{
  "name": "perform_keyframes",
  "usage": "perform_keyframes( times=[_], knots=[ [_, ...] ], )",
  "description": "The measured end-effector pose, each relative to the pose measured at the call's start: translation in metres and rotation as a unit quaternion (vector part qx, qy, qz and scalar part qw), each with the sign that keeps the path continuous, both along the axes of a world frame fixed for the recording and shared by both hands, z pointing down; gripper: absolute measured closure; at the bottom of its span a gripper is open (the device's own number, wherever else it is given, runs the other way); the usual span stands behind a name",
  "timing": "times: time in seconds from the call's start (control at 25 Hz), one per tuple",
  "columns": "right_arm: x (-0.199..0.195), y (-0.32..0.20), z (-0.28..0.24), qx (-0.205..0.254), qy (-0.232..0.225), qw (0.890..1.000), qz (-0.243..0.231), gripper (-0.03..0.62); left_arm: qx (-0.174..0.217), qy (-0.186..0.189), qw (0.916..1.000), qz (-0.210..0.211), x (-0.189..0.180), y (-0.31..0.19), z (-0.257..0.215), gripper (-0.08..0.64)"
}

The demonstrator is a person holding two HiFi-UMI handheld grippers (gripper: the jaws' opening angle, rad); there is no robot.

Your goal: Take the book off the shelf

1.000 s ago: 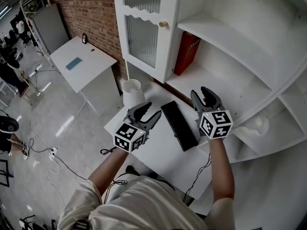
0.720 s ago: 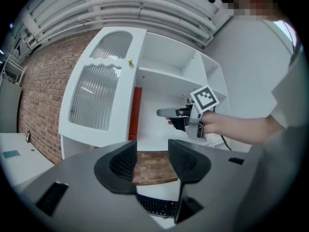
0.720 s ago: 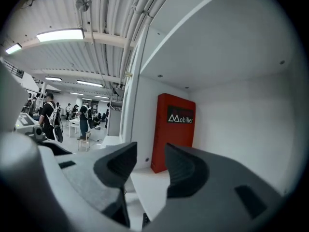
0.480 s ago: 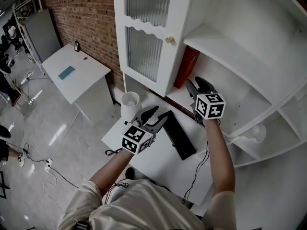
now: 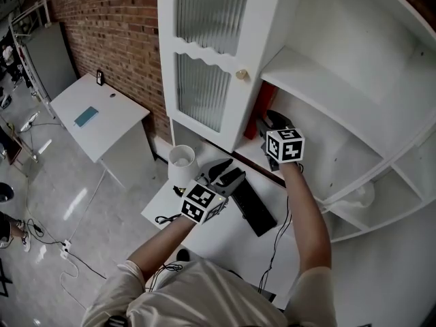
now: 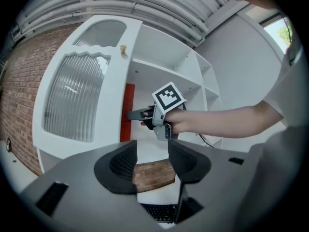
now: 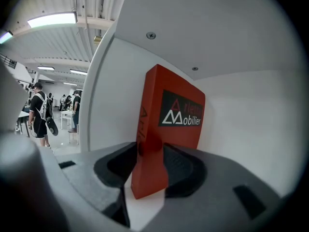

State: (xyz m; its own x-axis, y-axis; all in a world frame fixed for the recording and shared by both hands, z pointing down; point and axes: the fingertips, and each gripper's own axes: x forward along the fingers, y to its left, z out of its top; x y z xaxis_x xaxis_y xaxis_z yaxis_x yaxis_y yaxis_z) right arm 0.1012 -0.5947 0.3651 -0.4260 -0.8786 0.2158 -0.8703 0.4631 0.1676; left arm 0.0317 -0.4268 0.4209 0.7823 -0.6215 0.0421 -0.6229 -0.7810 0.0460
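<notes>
A red book point(image 5: 261, 112) stands leaning in the left corner of the white shelf point(image 5: 320, 155), just behind the cabinet door. In the right gripper view the red book point(image 7: 169, 120) shows a dark label with white and red print, and its near edge fills the gap between the pads. My right gripper point(image 5: 270, 120) reaches into that shelf bay and is shut on the book; its point in its own view is point(image 7: 150, 168). My left gripper point(image 5: 223, 171) hovers above the desk, open and holding nothing, and looks toward the shelf point(image 6: 152, 158).
A black keyboard point(image 5: 251, 206) lies on the white desk point(image 5: 225, 237) below the shelf, with a white cylinder point(image 5: 182, 159) at its left end. The ribbed-glass cabinet door point(image 5: 204, 80) stands left of the book. A second white table point(image 5: 95, 111) stands by the brick wall.
My right gripper has moved up from above the desk into the shelf bay, onto the red book. The left gripper stayed over the desk, open.
</notes>
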Motion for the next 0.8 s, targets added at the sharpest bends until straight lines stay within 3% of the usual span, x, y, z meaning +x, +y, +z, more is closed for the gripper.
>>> perform_keyframes(
  times=[0.32,0.8],
  knots=[
    [0.003,0.001,-0.001,-0.006,0.021,0.999,-0.025,0.43,0.014,-0.002,0.9997,0.021,0.032,-0.021,-0.009,0.376],
    [0.025,0.014,-0.003,-0.011,0.013,0.999,-0.038,0.43,0.02,-0.015,0.9996,-0.011,0.058,-0.056,-0.004,0.376]
  ],
)
